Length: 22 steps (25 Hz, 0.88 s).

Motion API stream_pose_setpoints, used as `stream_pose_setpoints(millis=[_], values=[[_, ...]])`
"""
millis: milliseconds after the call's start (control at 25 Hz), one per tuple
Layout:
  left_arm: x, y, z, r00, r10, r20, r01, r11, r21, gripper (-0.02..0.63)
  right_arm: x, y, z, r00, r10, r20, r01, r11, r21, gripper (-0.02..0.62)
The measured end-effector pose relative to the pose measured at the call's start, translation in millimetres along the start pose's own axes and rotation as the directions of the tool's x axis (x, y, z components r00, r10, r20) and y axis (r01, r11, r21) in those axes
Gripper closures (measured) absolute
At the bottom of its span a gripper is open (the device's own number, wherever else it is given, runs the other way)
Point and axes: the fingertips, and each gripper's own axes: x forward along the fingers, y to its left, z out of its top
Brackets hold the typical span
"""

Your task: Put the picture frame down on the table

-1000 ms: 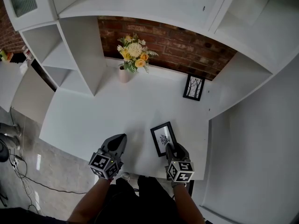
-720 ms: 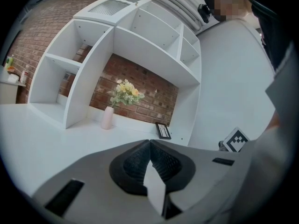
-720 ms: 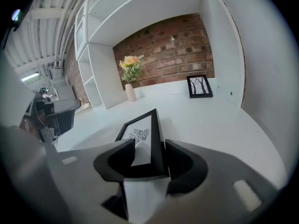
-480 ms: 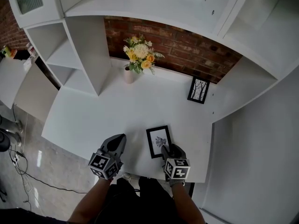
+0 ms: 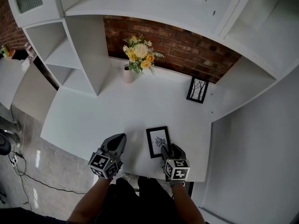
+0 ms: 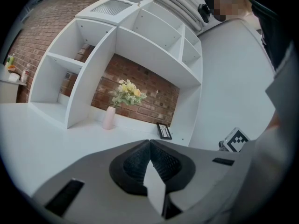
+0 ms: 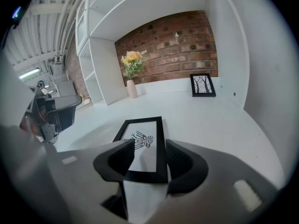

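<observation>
The black picture frame with a small drawing lies flat on the white table, close to the near edge. My right gripper stands just behind it. In the right gripper view the frame's near end lies between the jaws of that gripper. Those jaws have just been opening and now stand wide, the pads off the frame's sides. My left gripper hovers to the frame's left with nothing in it. In its own view the left gripper has its jaws meeting at the tips.
A second black frame leans against the brick wall at the back right. A pink vase of yellow flowers stands at the back. White shelving rises on the left, and a white side wall bounds the table on the right.
The frame was askew at my right gripper's tip; it now lies straight and flat on the table. My right gripper has sunk slightly. The left gripper stays put.
</observation>
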Motion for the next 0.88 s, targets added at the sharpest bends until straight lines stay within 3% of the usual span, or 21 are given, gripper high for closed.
stream_pose_setpoints(millis=[160, 480, 880], values=[[0.9, -2.7, 0.6, 1.0, -0.018, -0.003, 0.018, 1.0, 0.004, 0.607, -8.3, 4.0, 13.7, 0.997, 0.01, 0.075, -0.008, 1.0, -0.026, 0.43], [3.6, -9.6, 1.1, 0.998, -0.055, -0.013, 0.055, 0.998, 0.017, 0.607, -30.2, 6.5, 35.0, 0.98, 0.001, 0.199, 0.011, 0.998, -0.058, 0.591], [2.4, -21.4, 12.7, 0.994, -0.107, 0.019, 0.106, 0.994, 0.022, 0.607, -66.7, 19.8, 71.2, 0.923, 0.043, 0.383, -0.001, 0.994, -0.109, 0.592]])
